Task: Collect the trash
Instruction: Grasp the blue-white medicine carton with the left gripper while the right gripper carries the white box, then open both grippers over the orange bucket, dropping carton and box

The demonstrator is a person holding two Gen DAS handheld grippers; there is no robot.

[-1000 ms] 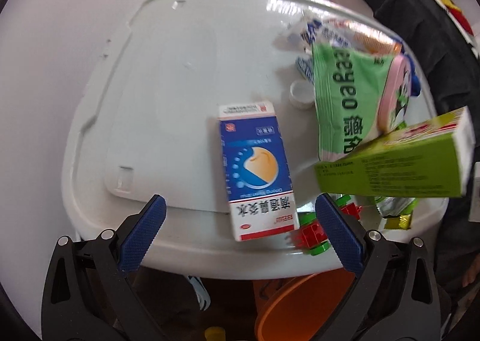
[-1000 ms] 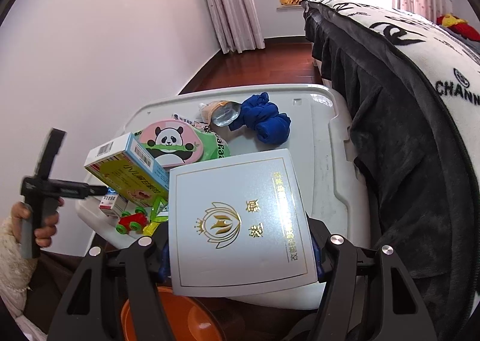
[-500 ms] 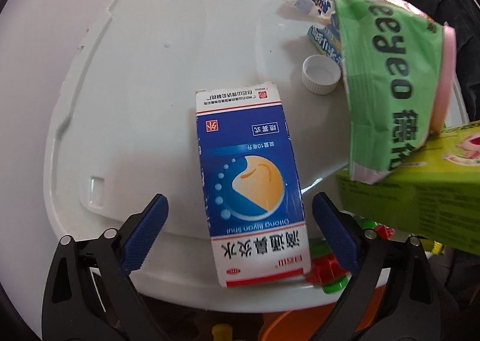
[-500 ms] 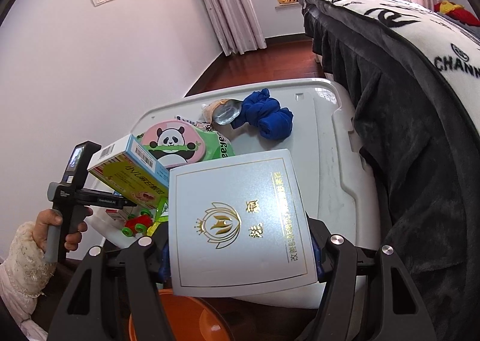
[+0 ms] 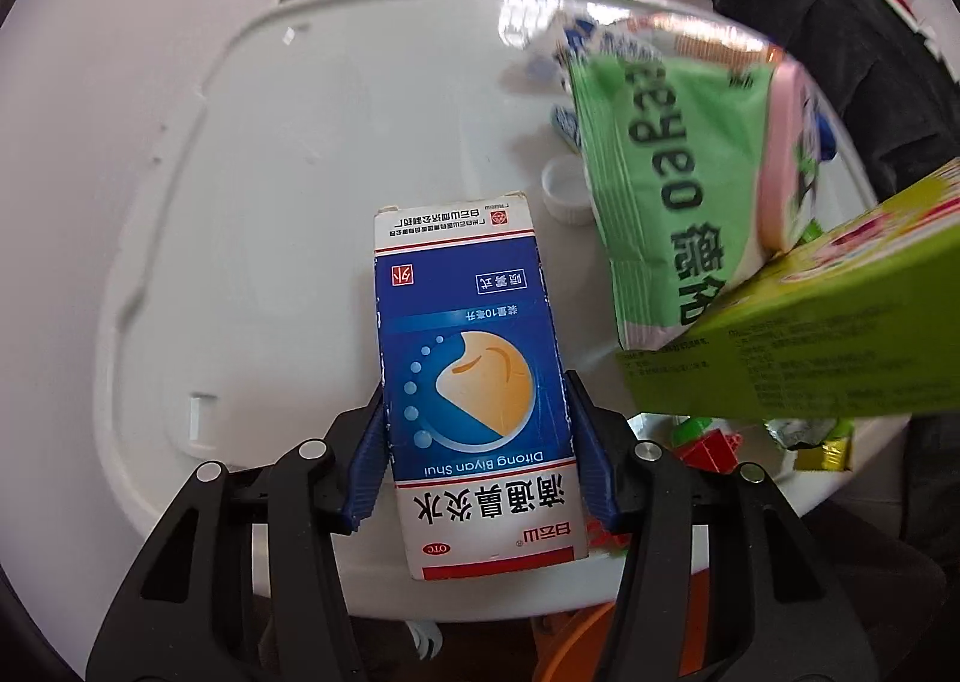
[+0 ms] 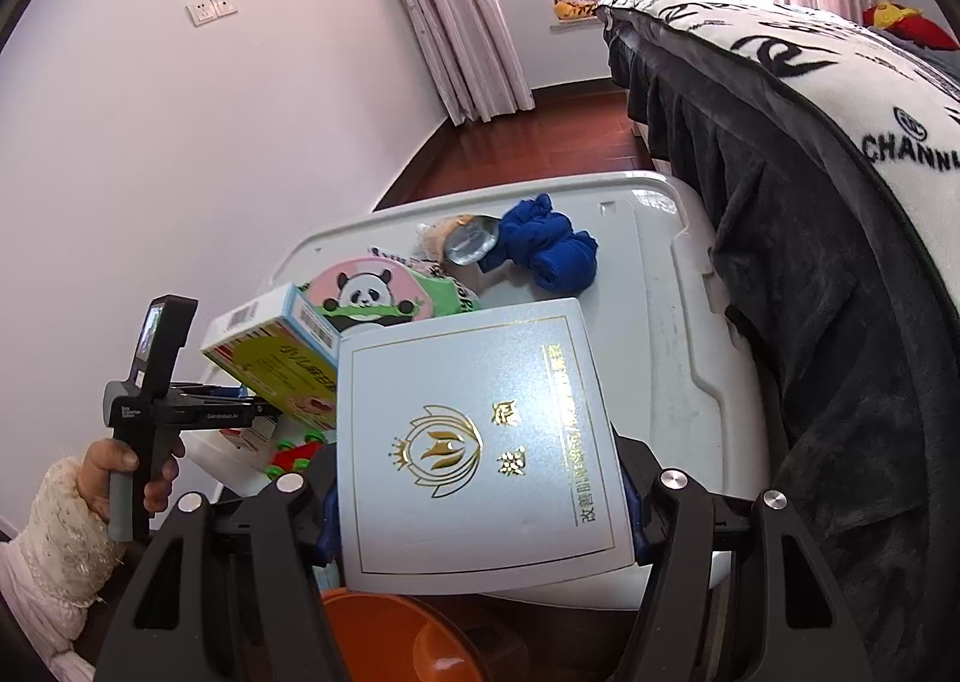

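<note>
My left gripper (image 5: 477, 445) is shut on a blue and white medicine box (image 5: 474, 382) that lies near the front edge of the white plastic lid (image 5: 270, 202). My right gripper (image 6: 480, 493) is shut on a pale grey box with a gold emblem (image 6: 480, 442) and holds it above the lid's near edge. An orange bin (image 6: 384, 640) shows just below that box; its rim also shows in the left wrist view (image 5: 576, 640).
On the lid lie a green panda packet (image 5: 672, 190), a green carton (image 5: 810, 346), a white cap (image 5: 567, 193), red and green toy bricks (image 5: 708, 445), a blue cloth (image 6: 549, 247) and a foil wrapper (image 6: 471, 241). A dark bed (image 6: 840, 262) stands at the right.
My left gripper has moved forward around the blue medicine box and shut on its sides. My right gripper still holds the pale grey box in about the same place.
</note>
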